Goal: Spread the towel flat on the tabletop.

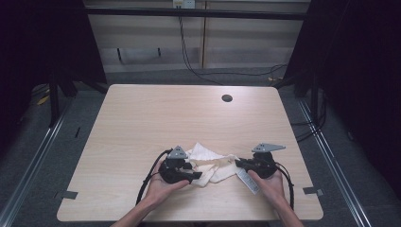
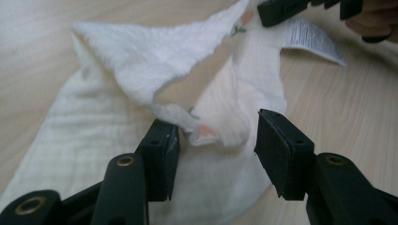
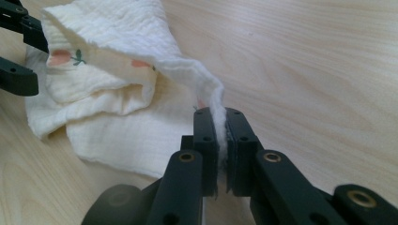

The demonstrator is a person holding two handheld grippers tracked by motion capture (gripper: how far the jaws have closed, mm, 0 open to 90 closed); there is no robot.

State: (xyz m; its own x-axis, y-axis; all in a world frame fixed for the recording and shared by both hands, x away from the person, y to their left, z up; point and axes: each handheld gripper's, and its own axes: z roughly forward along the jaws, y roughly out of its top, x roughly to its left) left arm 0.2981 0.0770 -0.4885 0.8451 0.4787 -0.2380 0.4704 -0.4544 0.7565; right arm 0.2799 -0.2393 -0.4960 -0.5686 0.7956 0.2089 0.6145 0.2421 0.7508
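My right gripper [image 3: 221, 150] pinches the cloth [image 1: 210, 163] edge, near the table's [image 1: 142, 118] front. My left gripper [image 2: 213, 150] gapes around a fold. If I pull, that fold could slip away.

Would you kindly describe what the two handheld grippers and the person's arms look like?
Both the left gripper and the right gripper are black, each topped by a grey three-cornered plate and trailing a black cable. The jaws are flat rectangular black pads on arms with brass-coloured rivets. The forearms are bare, with no sleeves in sight.
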